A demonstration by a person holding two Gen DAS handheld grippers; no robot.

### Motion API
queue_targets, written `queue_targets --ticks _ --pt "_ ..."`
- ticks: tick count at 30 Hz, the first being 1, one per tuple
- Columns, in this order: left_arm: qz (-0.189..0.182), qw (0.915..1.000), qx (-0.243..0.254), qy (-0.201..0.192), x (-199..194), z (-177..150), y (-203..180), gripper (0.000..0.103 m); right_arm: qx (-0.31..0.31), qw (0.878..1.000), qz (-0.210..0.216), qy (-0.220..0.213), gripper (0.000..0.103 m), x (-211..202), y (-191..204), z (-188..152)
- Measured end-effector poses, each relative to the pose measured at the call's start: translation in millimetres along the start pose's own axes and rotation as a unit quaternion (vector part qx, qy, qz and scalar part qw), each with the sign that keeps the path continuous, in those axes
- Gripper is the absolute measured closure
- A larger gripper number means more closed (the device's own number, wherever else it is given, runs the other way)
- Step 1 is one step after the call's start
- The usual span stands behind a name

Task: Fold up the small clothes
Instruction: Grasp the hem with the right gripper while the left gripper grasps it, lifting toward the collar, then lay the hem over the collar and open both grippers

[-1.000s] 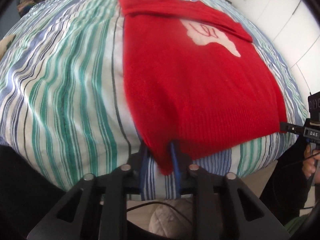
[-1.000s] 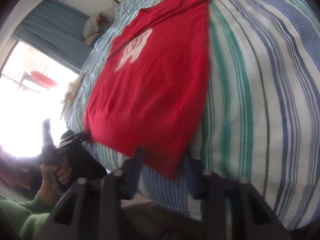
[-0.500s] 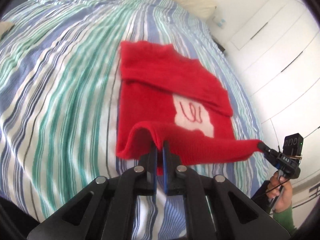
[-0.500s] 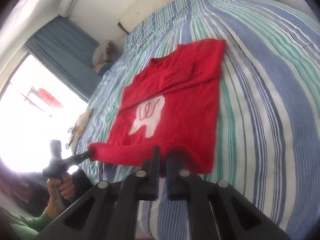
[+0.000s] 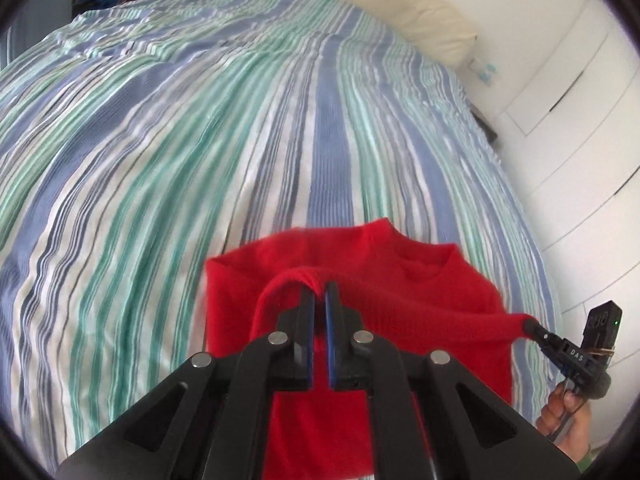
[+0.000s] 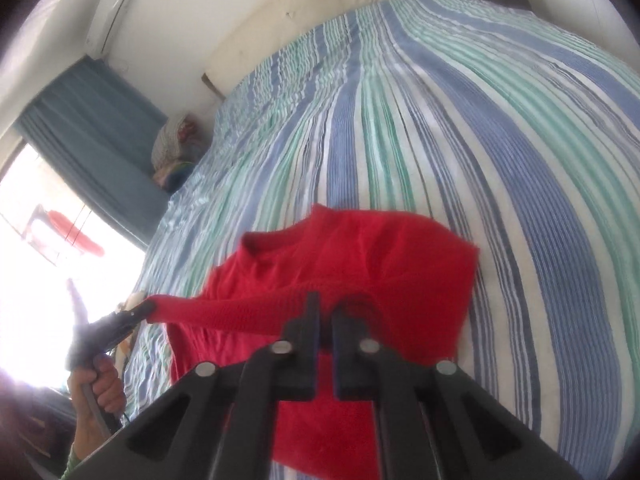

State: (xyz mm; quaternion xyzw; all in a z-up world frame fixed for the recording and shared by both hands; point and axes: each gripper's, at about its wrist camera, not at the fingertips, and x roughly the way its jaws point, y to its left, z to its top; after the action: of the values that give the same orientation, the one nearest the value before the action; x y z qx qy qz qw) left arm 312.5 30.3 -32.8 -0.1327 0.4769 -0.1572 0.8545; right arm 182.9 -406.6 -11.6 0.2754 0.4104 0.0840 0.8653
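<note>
On the striped bed (image 5: 200, 152) lies a red sweater (image 5: 440, 292), its ribbed hem lifted and stretched over the body. Left tongs (image 5: 319, 296) and right tongs (image 6: 326, 308) each pinch one hem corner tightly.

Red sweater's (image 5: 420, 304) lower part behind the gripper bodies; striped bedspread (image 5: 200, 140) motion-blurred.

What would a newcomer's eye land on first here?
The bright red sweater on the striped bedspread, its ribbed hem lifted above its body toward the neckline. The left gripper and right gripper each pinch a hem corner, the hem taut between them.
</note>
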Motion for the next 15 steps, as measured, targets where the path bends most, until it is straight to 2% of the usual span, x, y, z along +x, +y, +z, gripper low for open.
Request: queue_targets --ticks 3,5,7,8,9,12,15 --pt "0.023 0.9996 0.002 0.014 30.7 10.2 4.8 0.098 0.006 1.000 -0.024 0.013 0.098 35.3 -12.5 16.8" --pt "0.045 0.9989 0.001 0.009 43.2 19.4 8.5 0.091 0.028 0.999 -0.015 0.009 0.097 52.8 -22.6 22.8" --pt "0.072 0.9973 -0.005 -0.013 43.4 30.5 13.9 0.072 0.054 0.998 0.002 -0.011 0.088 63.2 -32.0 28.9" --pt "0.074 0.9970 -0.010 -0.024 39.9 36.1 17.3 0.056 0.069 0.997 -0.002 -0.026 0.074 64.9 -36.3 31.5" --pt "0.077 0.9963 -0.015 -0.035 34.5 40.6 20.7 0.046 0.084 0.996 -0.001 -0.042 0.063 63.6 -40.1 33.4" --pt "0.071 0.9954 -0.009 -0.063 11.8 44.0 26.0 0.041 0.098 0.992 0.007 -0.077 0.063 49.0 -42.5 39.7" --pt "0.040 0.9963 0.034 -0.068 -5.6 29.5 19.5 0.040 0.036 0.997 -0.011 -0.074 0.063 30.0 -23.3 42.2"
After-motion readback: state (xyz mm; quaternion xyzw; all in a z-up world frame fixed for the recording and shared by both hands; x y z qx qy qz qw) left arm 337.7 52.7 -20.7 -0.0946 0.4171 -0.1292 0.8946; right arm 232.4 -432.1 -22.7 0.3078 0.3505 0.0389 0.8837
